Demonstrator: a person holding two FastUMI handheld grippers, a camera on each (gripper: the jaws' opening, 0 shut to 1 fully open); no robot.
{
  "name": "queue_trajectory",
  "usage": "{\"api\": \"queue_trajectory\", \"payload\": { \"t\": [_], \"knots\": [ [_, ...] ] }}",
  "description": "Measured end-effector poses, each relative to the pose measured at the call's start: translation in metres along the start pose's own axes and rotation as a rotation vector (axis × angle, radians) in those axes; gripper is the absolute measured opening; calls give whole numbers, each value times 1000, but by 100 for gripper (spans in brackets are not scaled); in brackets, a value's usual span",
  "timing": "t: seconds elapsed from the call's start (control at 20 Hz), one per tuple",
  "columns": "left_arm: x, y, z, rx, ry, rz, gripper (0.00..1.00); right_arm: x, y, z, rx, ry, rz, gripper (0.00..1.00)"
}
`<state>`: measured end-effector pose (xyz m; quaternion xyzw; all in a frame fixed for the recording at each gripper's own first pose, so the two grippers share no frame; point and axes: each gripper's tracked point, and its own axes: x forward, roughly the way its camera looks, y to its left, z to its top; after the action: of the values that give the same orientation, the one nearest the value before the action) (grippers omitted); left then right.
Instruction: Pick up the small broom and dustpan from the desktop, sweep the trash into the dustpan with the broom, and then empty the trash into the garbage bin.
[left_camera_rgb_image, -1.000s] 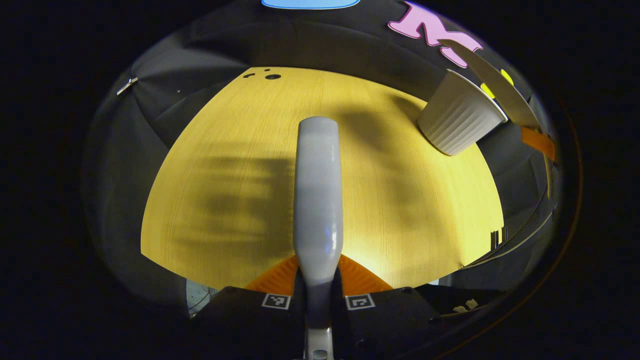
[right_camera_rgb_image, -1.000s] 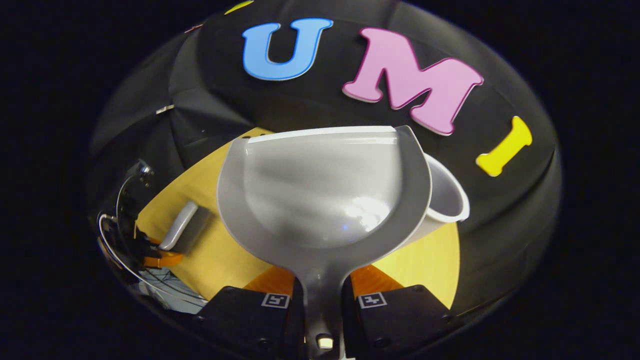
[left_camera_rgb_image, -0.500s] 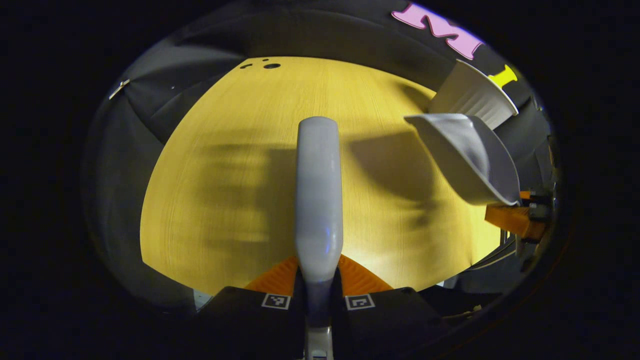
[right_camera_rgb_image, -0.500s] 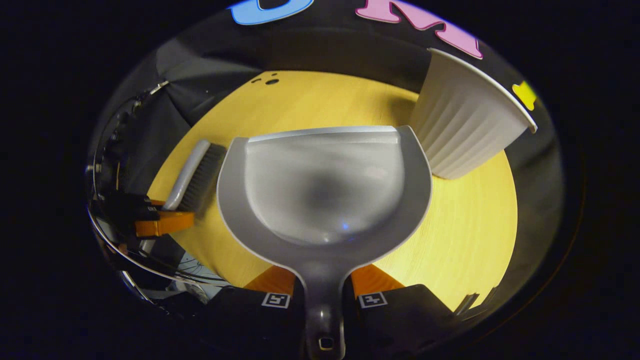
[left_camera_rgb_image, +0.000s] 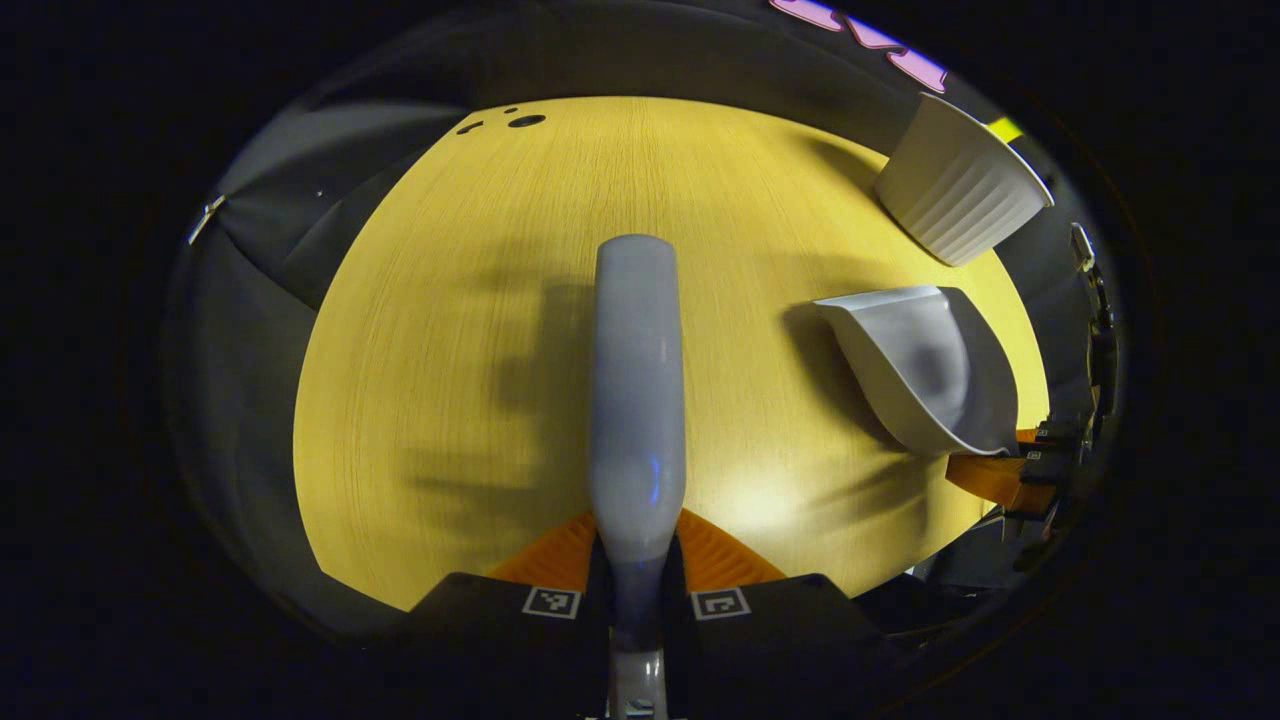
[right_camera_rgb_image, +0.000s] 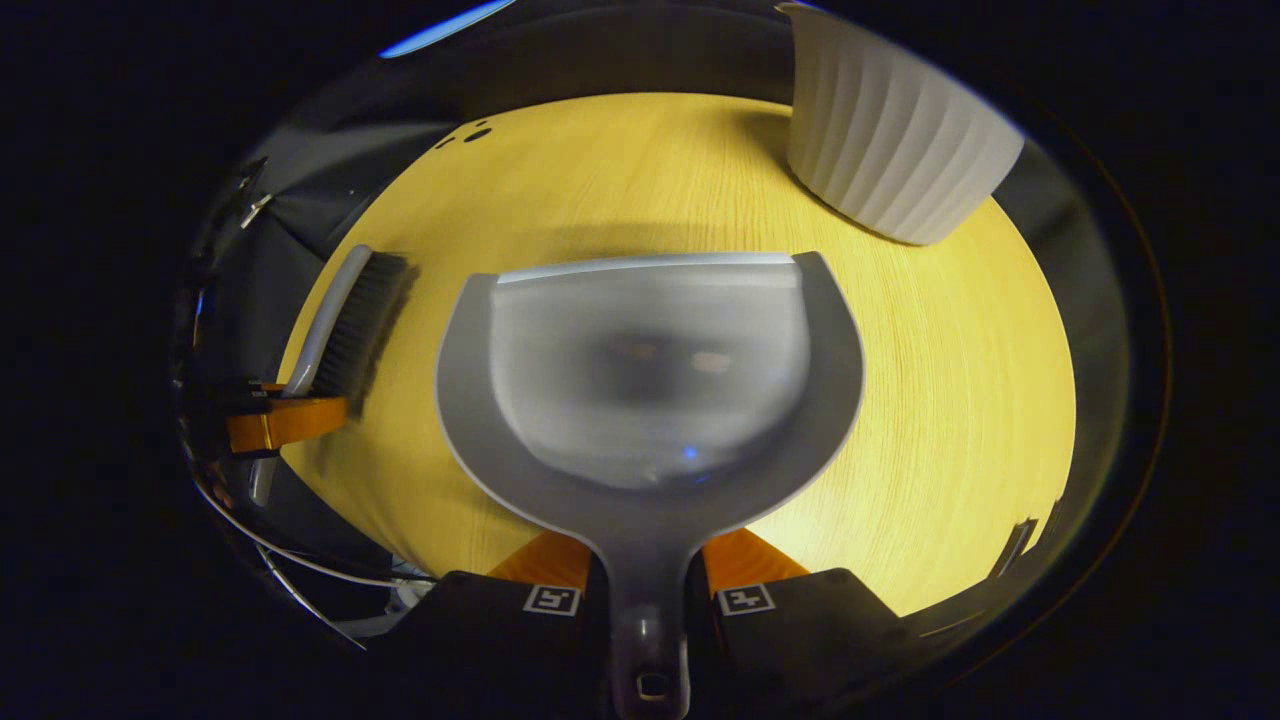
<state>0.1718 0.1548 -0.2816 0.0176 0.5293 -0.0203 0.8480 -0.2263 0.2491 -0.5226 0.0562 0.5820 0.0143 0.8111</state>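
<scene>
Both tools grip: the left tool (left_camera_rgb_image: 636, 590) clamps the grey broom (left_camera_rgb_image: 636, 390), the right tool (right_camera_rgb_image: 648, 600) the grey dustpan (right_camera_rgb_image: 648, 380), mouth pointing straight ahead over the worktop (right_camera_rgb_image: 950, 400).

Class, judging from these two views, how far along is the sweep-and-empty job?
Done, apparently: the dustpan looks empty and no trash shows on the desktop. In hand: the right gripper grips the dustpan's handle beside the garbage bin; the left gripper grips the broom. Left: nothing visible to sweep.

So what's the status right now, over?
Left gripper shut on broom. Right gripper shut on dustpan, pan looks empty. Garbage bin upright beyond it. Desktop: no trash seen.
</scene>
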Motion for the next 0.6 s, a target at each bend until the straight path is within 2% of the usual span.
{"api": "queue_trajectory", "payload": {
  "t": [0.15,0.2,0.35,0.4,0.5,0.55,0.6],
  "knots": [
    [3,1,0,-5,14,-4,26,2,-1,0,15,-3,-8,35],
    [4,0,1,-10,24,-11,30,2,0,0,14,-1,-13,36],
    [8,0,7,-11,32,-9,24,2,11,1,50,3,20,37],
    [9,-1,9,2,30,2,28,3,14,2,63,6,28,37],
    [9,-2,12,23,20,19,25,6,16,5,72,11,39,40],
    [9,0,16,34,12,27,31,7,16,5,78,14,46,42],
    [8,1,19,45,4,32,31,5,19,5,83,12,54,46]
  ]
}}
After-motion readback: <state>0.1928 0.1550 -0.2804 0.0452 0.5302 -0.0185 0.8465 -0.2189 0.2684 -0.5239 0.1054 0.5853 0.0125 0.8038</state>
